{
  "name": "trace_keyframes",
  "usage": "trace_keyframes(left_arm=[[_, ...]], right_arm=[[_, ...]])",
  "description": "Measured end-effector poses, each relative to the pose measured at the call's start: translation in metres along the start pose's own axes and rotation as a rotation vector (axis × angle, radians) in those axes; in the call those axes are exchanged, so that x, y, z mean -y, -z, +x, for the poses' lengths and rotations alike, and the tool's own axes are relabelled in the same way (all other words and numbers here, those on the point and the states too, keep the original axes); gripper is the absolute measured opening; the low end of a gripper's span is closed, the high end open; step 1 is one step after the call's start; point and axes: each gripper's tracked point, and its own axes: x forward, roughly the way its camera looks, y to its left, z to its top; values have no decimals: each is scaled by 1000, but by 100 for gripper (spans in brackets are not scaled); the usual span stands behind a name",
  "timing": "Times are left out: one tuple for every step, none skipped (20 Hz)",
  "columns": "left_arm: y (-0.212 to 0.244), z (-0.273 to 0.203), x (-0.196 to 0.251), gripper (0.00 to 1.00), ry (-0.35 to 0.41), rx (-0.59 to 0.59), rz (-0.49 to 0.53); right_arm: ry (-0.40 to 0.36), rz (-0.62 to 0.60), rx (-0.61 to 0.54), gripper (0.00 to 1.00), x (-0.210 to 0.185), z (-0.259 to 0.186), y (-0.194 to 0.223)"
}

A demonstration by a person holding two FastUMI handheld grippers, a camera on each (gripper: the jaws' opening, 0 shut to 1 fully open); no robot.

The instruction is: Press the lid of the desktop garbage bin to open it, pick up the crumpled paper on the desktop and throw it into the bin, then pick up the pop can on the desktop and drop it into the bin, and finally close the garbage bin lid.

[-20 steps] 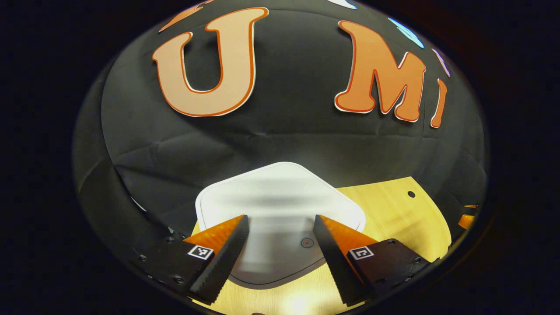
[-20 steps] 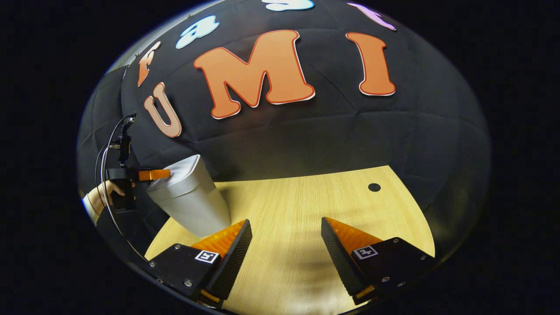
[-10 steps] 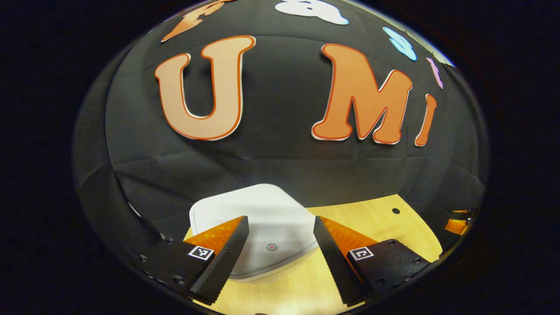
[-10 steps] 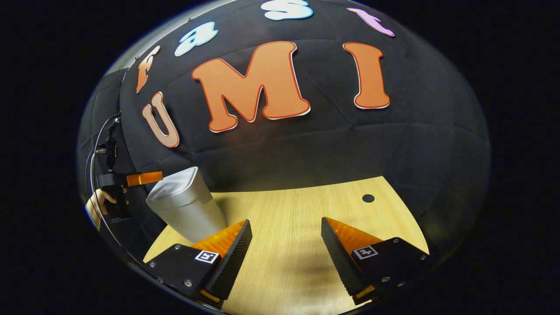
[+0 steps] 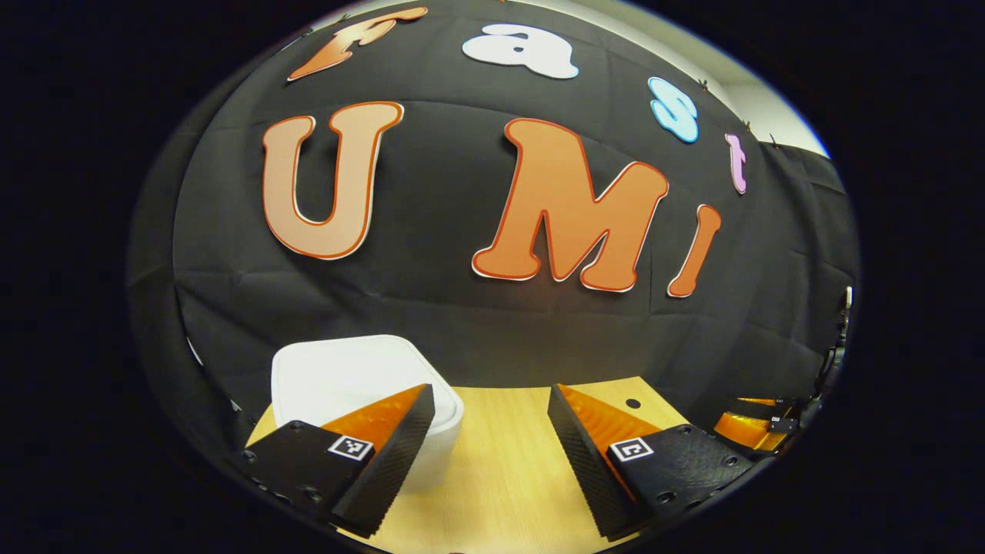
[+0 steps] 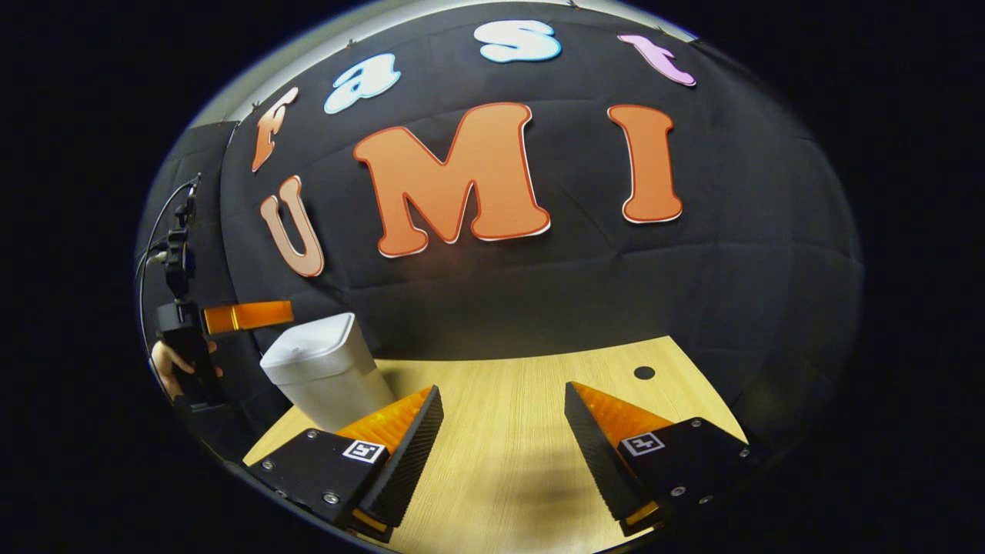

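Note:
The white desktop bin stands with its lid down at the lower left of the left gripper view. My left gripper is open with nothing between its fingers, hovering to the right of the lid and a little above it. In the right gripper view the same bin stands at the left on the wooden table. The left gripper, held by a hand, hangs just above and left of the lid without touching it. My right gripper is open over bare table.
A small dark hole marks the table's far right part. The right gripper shows at the far right edge of the left gripper view. The black cloth wall closes off the table's back edge.
The left gripper has lifted off the bin lid and drawn back, so the bin has slid to the lower left of its view. The right gripper has tilted up slightly.

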Motion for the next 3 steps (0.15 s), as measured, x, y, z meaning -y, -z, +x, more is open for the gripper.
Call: trace_keyframes(left_arm=[[7,-3,3,95,-3,8,6],[13,-4,9,95,5,24,7],[19,-5,12,95,4,32,7]], right_arm=[[6,-4,9,95,0,-2,2],[10,-7,11,95,2,-3,4],[10,-3,16,95,2,-4,6]])
